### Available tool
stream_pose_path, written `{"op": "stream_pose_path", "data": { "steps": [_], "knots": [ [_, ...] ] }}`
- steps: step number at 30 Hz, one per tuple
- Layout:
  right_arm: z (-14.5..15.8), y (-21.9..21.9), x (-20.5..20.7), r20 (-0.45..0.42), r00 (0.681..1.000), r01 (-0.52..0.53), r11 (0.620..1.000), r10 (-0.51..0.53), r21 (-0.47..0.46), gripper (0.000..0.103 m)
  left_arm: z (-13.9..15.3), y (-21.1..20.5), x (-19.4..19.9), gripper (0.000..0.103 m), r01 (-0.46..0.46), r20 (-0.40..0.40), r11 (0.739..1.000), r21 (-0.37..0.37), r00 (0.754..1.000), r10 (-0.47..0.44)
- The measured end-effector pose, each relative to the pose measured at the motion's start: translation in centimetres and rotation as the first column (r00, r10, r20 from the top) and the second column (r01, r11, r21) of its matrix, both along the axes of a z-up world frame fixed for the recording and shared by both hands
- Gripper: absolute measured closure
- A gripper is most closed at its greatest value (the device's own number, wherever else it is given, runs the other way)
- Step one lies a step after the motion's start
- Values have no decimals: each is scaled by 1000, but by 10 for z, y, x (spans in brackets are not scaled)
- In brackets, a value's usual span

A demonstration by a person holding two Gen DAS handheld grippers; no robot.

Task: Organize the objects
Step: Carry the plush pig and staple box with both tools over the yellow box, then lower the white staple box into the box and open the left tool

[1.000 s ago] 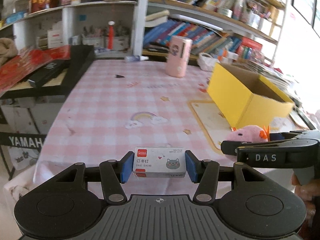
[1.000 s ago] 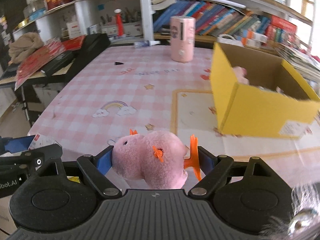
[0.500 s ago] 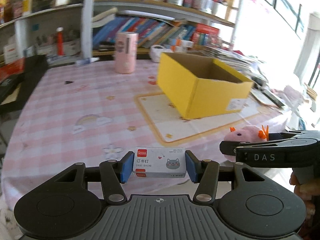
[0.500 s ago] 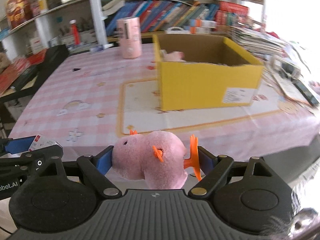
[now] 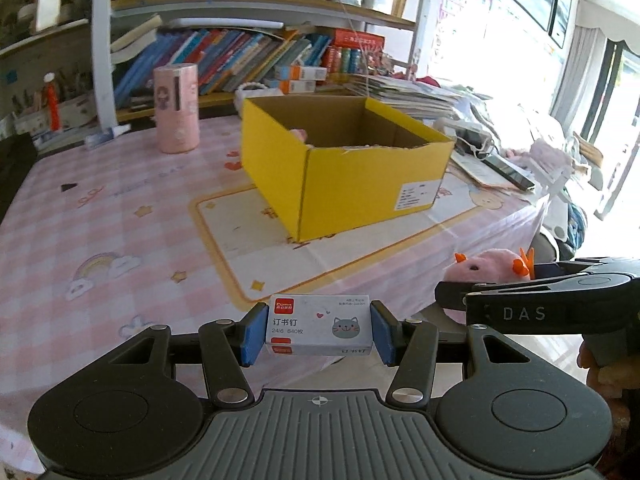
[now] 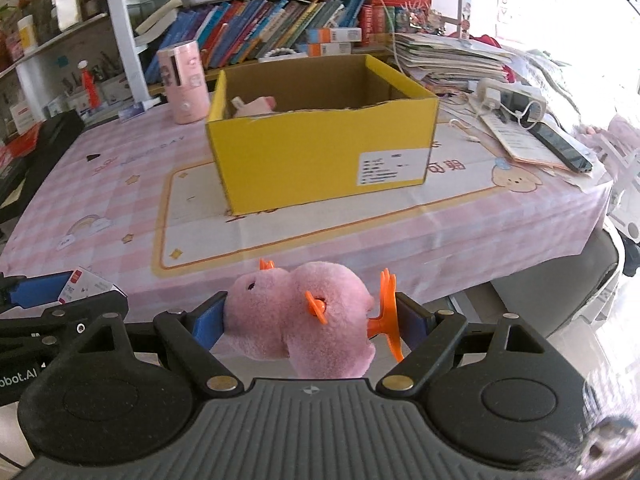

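While both loads are carried clear of the desk, the left tongs (image 5: pixel 319 334) are closed to about the width of a small white staple box (image 5: pixel 319 330), their blue pads pressed flat against its two short ends so the printed cat face stays level and readable. The right tongs (image 6: pixel 306 320) are set a little wider around a pink plush toy (image 6: pixel 304 322), one pad sunk into the fur at the snout end and the other against the orange feet at the back; the soft body bulges between them, which suggests a squeeze just firm enough to keep it from slipping. The two tools hang side by side near the front edge of the pink checked desk (image 5: pixel 120 220), each visible at the margin of the other's view. Ahead of them, on a cream mat, stands the open yellow box (image 6: pixel 320 152), with another pink soft thing already lying inside near its far left corner. Judging by that, both items are probably meant for the box, and holding them high should let them clear its wall. A pink cylinder (image 5: pixel 177 108) stands behind the box, before the crowded bookshelves (image 5: pixel 240 56).
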State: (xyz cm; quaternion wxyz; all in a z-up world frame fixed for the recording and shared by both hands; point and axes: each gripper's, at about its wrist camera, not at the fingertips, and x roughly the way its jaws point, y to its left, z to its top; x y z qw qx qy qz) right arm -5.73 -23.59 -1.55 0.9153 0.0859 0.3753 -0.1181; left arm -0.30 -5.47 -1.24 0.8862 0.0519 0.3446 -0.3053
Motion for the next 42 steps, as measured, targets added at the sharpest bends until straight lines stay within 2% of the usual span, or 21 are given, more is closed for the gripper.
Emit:
{"op": "stream_pose_path", "data": {
  "steps": [8, 16, 24, 29, 34, 42],
  "knots": [
    [1, -35, 19, -4, 1000, 3, 1000, -3, 20, 19, 2, -34, 12, 51, 8, 23, 1000, 25, 1000, -8],
    [3, -62, 44, 2, 1000, -26, 999, 26, 19, 19, 10, -62, 30, 51, -9, 67, 1000, 18, 998, 8],
    [36, -101, 76, 167, 985, -37, 998, 44, -46, 19, 35, -100, 60, 51, -36, 183, 999, -21, 982, 39],
    [57, -126, 102, 258, 962, -66, 994, 87, -89, 19, 40, -128, 83, 51, -58, 223, 998, -2, 973, 57],
    [62, -144, 131, 278, 952, -109, 989, 132, -97, 19, 37, -145, 105, 51, -112, 228, 993, 21, 968, 105],
    [50, -147, 175, 251, 942, -208, 975, 222, -79, 19, 19, -168, 127, 51, -158, 210, 982, 99, 968, 134]
  ]
}}
